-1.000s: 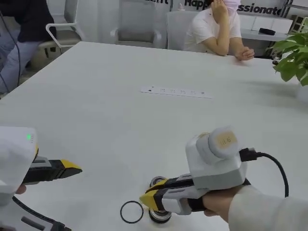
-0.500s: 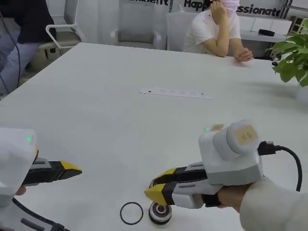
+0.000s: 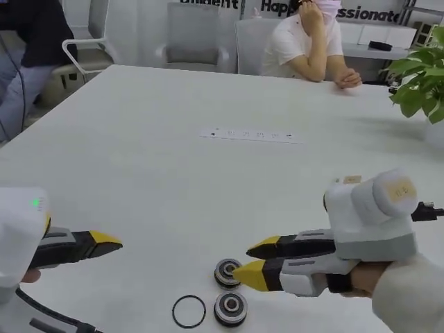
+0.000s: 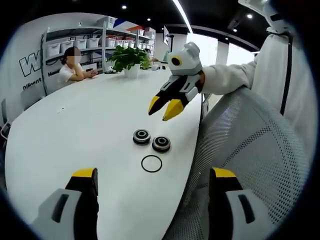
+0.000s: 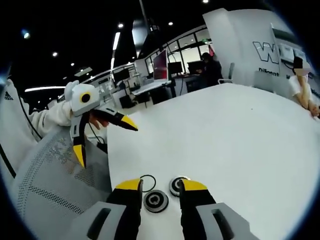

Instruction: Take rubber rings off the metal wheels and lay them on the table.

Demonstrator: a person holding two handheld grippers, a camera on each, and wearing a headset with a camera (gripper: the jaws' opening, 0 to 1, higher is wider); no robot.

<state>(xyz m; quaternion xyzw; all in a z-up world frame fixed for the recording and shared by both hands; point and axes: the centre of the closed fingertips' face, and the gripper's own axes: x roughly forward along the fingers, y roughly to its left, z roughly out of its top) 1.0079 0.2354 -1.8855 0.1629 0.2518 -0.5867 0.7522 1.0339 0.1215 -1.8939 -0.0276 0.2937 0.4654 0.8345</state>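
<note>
Thin black ring point(image 3: 174, 310), round metal wheels point(image 3: 230, 309)

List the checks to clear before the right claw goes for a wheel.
1. Right claw open and holding nothing: ok.
2. Left claw open, holding nothing, well off to the side of the wheels: ok.
3. One rubber ring lies flat on the table, beside the nearer wheel and apart from it: ok.
4. Farther wheel and nearer wheel both lie flat, close together: ok.
5. Which wheel carries a ring to pull: cannot tell, as both rims look dark.
6. Right claw free of the farther wheel: cannot tell, as one jaw tip overlaps it in the head view.
</note>
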